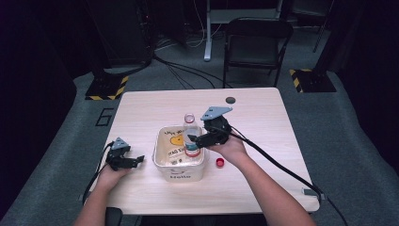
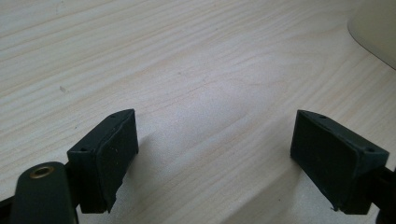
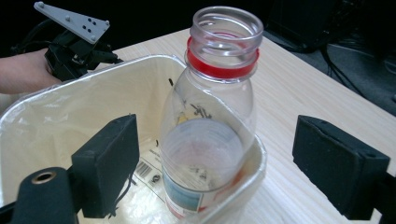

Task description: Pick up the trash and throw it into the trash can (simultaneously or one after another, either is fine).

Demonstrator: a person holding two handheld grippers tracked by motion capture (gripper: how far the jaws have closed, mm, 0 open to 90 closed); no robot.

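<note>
An uncapped plastic bottle (image 3: 210, 112) is seen standing in the near right corner of a cream bin (image 1: 162, 162), leaning against the bin's rim, with its neck and red collar ring above the rim. The bin, lined with a clear bag, is set near the middle of the bench (image 1: 263, 117). A red cap (image 1: 219, 162) lies on the bench just beside the bin, on its right side.

The right gripper (image 1: 200, 140) is held at the bin's right edge, level with the bottle. In the right gripper view its jaws are spread wide, one on each side of the bottle, and neither pad is seen touching it, so the bottle is not gripped. The left gripper (image 1: 136, 161) is rested on the bench to the left of the bin, well apart from the bottle; in the left gripper view its jaws are wide with bare wood between them.

As a judgement, the work appears nearly done: the cap is already off and the bottle is already placed in the bin and let go. What seems left is for the right gripper to be drawn clear of the bin; whether the cap is also meant for the bin cannot be told.
</note>
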